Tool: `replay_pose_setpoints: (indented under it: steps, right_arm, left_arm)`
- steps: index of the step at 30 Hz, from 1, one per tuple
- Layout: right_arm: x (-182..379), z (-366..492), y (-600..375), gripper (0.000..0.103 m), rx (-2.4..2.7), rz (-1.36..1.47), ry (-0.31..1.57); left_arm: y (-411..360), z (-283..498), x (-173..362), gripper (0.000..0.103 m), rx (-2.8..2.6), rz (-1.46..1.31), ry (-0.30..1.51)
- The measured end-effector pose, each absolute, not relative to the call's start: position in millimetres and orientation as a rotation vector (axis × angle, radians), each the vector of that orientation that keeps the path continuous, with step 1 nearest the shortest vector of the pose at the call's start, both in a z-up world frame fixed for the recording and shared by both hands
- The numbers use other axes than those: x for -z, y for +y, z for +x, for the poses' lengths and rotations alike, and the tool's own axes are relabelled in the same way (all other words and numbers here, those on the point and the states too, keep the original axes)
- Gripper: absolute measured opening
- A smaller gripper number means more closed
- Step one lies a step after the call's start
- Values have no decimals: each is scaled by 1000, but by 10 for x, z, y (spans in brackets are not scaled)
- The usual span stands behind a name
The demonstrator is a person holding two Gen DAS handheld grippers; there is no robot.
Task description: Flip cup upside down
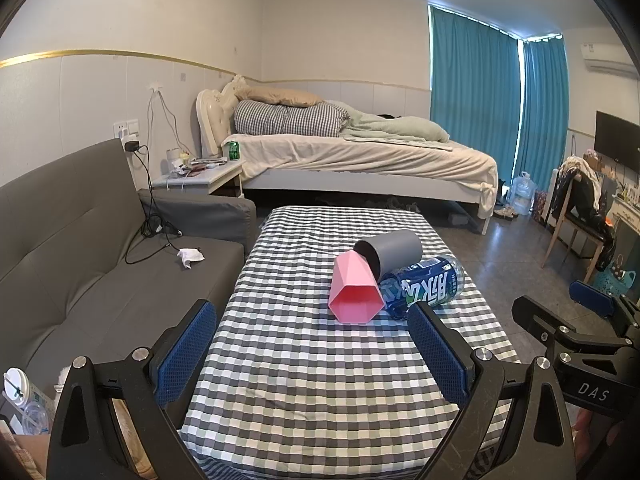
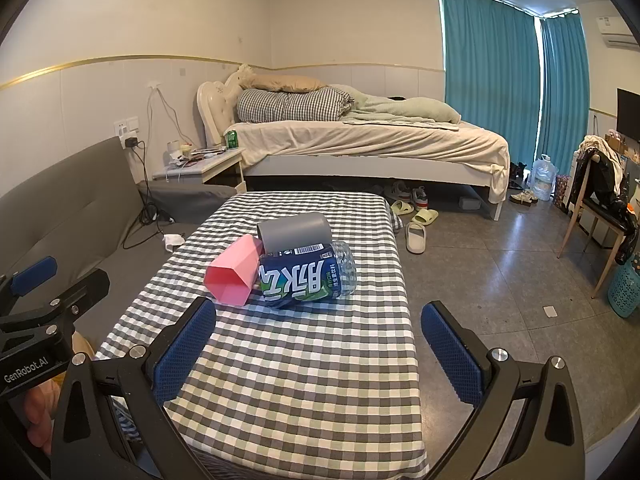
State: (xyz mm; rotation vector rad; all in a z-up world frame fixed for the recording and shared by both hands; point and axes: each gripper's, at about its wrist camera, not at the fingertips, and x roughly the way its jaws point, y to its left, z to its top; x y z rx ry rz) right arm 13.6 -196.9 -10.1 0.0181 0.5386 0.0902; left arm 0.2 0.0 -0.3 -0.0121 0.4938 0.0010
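A pink faceted cup lies on its side on the checkered table, its mouth toward me. A grey cup lies on its side behind it, touching it. A blue-labelled bottle lies on its side to the right of the pink cup. My left gripper is open and empty, short of the pink cup. My right gripper is open and empty, short of the bottle. The right gripper also shows at the right edge of the left wrist view.
A grey sofa stands to the left of the table. A bed stands beyond it. Slippers lie on the floor to the right. A chair and a basket are at far right.
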Motion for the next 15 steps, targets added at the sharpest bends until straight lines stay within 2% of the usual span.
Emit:
replay_pose_setpoints:
  steps: [15]
  right_arm:
    - [101, 144, -1972, 103, -89, 18, 541]
  left_arm:
    - [1, 3, 2, 99, 0, -13, 494]
